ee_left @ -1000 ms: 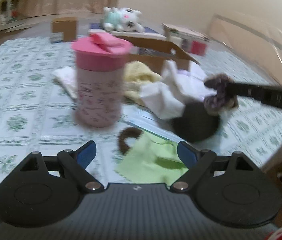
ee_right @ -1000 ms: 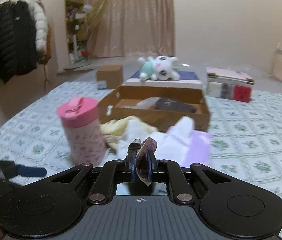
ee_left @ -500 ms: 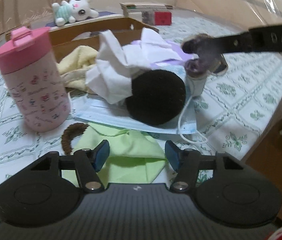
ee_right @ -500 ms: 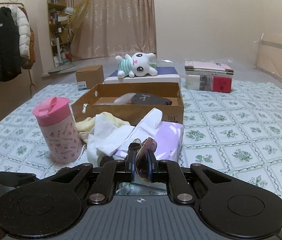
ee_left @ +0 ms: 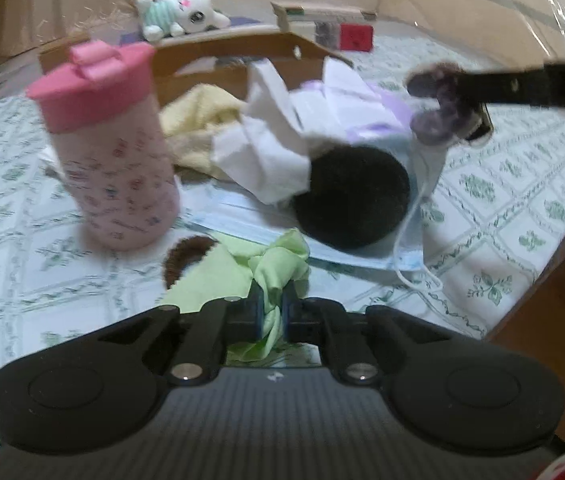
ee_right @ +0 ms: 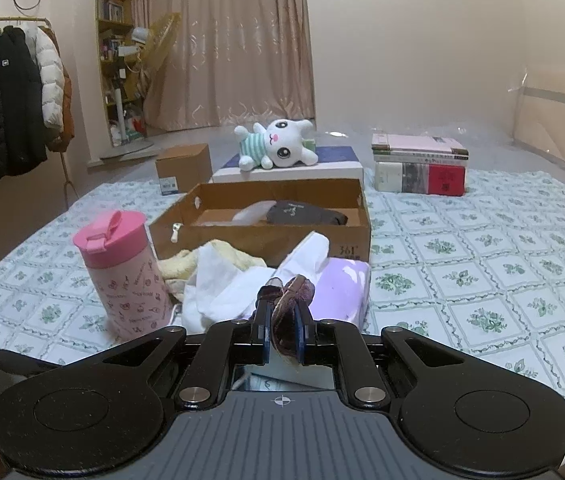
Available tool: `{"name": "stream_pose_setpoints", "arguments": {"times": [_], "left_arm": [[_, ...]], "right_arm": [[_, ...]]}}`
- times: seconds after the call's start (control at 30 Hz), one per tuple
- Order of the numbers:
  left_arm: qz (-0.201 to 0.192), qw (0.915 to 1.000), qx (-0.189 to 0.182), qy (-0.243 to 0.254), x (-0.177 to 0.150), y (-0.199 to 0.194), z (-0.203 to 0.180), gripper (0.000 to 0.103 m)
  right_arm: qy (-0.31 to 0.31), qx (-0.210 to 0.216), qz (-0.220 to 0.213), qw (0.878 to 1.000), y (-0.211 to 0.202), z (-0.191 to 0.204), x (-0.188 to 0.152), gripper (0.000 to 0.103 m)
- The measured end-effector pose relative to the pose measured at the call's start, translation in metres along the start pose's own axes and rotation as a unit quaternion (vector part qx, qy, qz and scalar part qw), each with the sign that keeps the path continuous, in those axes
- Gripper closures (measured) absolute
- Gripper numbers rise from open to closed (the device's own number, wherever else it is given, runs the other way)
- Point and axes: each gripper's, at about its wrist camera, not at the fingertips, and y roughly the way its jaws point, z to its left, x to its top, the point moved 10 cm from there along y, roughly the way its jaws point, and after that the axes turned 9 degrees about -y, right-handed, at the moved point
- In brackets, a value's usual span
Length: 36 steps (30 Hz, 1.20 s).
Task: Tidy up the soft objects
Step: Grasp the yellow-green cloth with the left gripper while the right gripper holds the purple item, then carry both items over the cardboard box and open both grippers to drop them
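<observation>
Green cloth (ee_left: 270, 268) pinched in left hand-held gripper (ee_left: 270, 312), just in front of pink tumbler (ee_left: 110, 148) and brown hair tie (ee_left: 186, 256) on the bed (ee_right: 482, 280). Right hand-held gripper (ee_right: 282, 330) clamped on purple scrunchie (ee_right: 288, 304), held above white cloth (ee_right: 222, 288) near cardboard box (ee_right: 266, 236).

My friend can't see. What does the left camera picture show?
The left gripper pinches a light green cloth on the flowery bedsheet. Behind sit a pink cup, a black round pad and white tissues.
</observation>
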Motion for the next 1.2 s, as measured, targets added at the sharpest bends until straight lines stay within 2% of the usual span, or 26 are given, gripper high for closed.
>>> {"name": "stream_pose_setpoints", "arguments": {"times": [0.37, 0.57, 0.93, 1.2], "left_arm": [[-0.066, 0.9961, -0.017, -0.057, 0.050, -0.073, 0.038, 0.096], [-0.081, 0.9946, -0.029, -0.058, 0.068, -0.097, 0.043, 0.096], [-0.084, 0.9933, -0.057, -0.056, 0.087, -0.097, 0.022, 0.096], [-0.091, 0.9919, -0.077, -0.043, 0.143, -0.086, 0.010, 0.096]], "right_arm": [[-0.006, 0.005, -0.028, 1.000, -0.017, 0.012, 0.023, 0.091], [-0.007, 0.005, -0.036, 0.999, -0.024, 0.012, 0.030, 0.091], [0.001, 0.017, -0.027, 0.999, -0.023, 0.013, 0.030, 0.091], [0.018, 0.040, -0.023, 0.999, -0.005, -0.004, 0.054, 0.091]]}}
